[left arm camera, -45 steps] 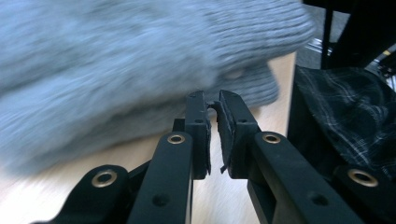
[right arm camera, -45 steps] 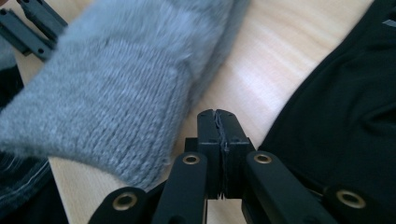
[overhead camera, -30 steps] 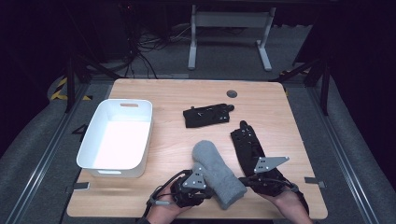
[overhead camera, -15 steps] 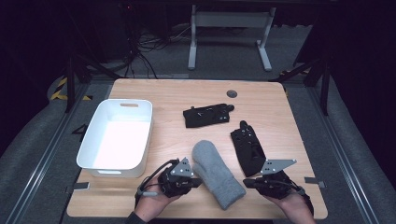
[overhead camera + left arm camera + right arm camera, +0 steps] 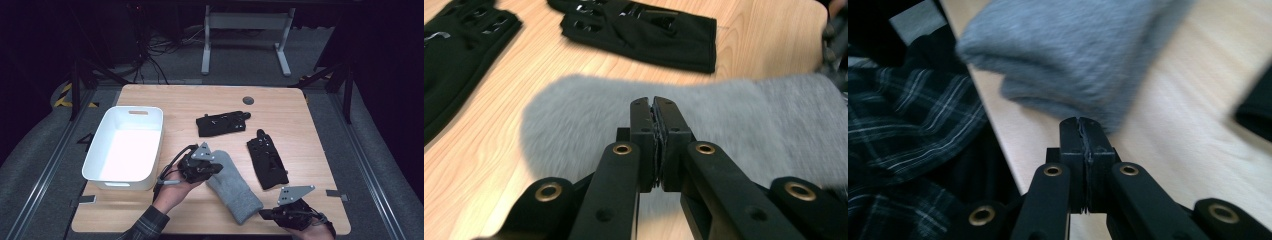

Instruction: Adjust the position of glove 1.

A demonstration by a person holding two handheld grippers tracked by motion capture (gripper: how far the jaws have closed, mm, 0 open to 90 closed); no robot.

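The left claw (image 5: 216, 167) has moved up from the near edge in the last second and now sits at the rounded tip end of the grey mitten (image 5: 234, 186), while the right claw (image 5: 267, 214) has dropped back toward the cuff end by the front edge of the tabletop (image 5: 200, 100). In the left gripper view the jaws are pressed together with nothing between them, their tips over the fuzzy grey cloth; whether they touch it I can't say. The right claw (image 5: 1083, 125) is likewise clenched on nothing, just short of the cuff. The mitten itself lies flat and slanted near the front middle of the tabletop, much where it lay a second ago. To my eye the two hands are repositioning at either end of it, perhaps to lift it toward the white bin (image 5: 125, 145) at the left, which stands empty. Two black gloves lie farther out: one black glove (image 5: 222, 123) near the centre, another black glove (image 5: 267, 161) just right of the mitten. The tabletop is pale wood; around it the room is dark, with grey floor, loose cables and a metal stand behind.
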